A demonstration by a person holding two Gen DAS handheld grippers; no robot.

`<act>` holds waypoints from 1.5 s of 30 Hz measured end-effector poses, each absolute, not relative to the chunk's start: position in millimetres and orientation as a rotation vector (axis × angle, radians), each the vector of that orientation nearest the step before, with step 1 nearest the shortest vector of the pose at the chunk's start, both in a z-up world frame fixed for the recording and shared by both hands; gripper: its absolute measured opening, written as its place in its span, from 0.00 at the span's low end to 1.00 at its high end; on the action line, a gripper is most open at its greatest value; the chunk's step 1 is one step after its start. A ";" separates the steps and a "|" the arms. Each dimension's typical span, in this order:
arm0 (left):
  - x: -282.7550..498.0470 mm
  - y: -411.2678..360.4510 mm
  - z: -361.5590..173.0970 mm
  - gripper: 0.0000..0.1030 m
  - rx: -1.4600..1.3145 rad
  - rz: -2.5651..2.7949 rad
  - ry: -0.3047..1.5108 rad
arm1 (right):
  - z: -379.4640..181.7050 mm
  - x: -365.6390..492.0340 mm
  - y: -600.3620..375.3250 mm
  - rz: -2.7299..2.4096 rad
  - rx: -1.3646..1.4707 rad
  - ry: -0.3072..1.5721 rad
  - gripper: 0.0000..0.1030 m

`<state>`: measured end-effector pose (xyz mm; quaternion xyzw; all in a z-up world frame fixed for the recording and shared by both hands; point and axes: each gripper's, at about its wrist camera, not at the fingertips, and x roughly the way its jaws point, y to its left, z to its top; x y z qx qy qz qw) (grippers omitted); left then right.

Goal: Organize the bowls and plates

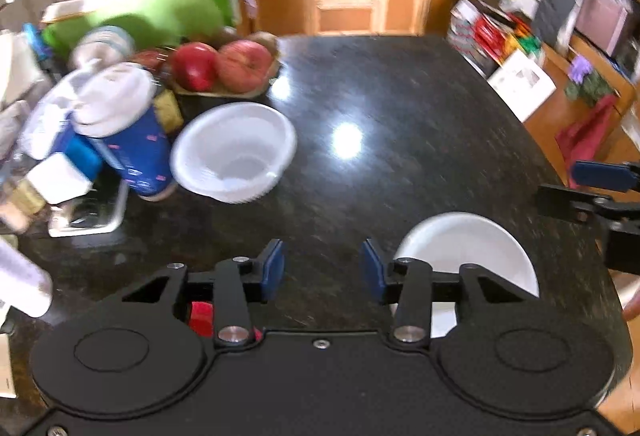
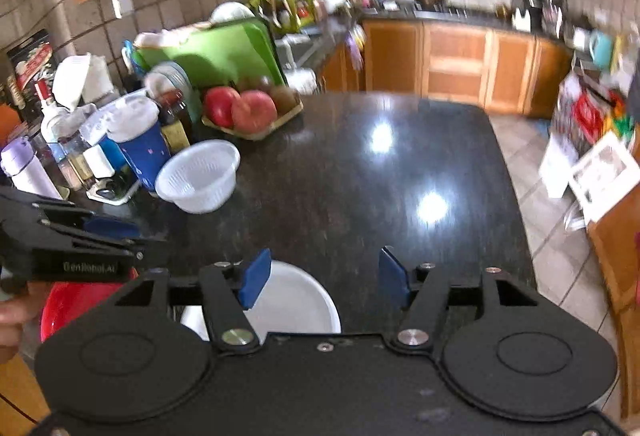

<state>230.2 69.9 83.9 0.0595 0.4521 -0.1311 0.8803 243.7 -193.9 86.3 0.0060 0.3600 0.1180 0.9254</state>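
Observation:
A white plate or shallow bowl (image 1: 468, 248) lies on the black granite counter (image 1: 400, 116) at the near right; it also shows in the right wrist view (image 2: 292, 300), low and left of centre. A white plastic strainer bowl (image 1: 236, 152) sits tilted at the left, also seen in the right wrist view (image 2: 200, 174). A red bowl (image 2: 76, 300) sits at the near left edge, under the left gripper's body. My left gripper (image 1: 323, 270) is open and empty above the counter. My right gripper (image 2: 322, 278) is open and empty, its left finger over the white plate.
A tray of apples (image 2: 248, 112), a blue lidded cup (image 2: 138, 140), bottles and jars (image 2: 60, 156) and a green cutting board (image 2: 216, 52) crowd the counter's left side. Wooden cabinets (image 2: 460, 64) stand beyond. The counter's right edge drops to a tiled floor (image 2: 560, 216).

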 end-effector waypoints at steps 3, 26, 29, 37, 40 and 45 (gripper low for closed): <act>233.5 86.1 91.2 0.54 0.094 -0.231 0.911 | 101.1 245.8 -189.1 0.261 0.006 0.705 0.62; 327.7 146.8 81.5 0.48 -0.006 -0.175 0.995 | 91.1 381.8 -79.1 0.345 0.183 1.010 0.44; 337.3 148.7 74.0 0.42 0.003 -0.184 1.025 | 79.6 397.3 -68.9 0.330 0.187 1.025 0.39; 358.6 151.2 57.2 0.38 0.033 -0.202 1.062 | 49.0 434.2 -52.6 0.286 0.165 1.068 0.34; 363.5 151.1 53.0 0.38 0.037 -0.210 1.072 | 42.0 441.9 -50.6 0.276 0.155 1.078 0.34; 369.8 150.0 46.0 0.38 0.057 -0.218 1.092 | 27.1 454.9 -45.4 0.266 0.120 1.093 0.34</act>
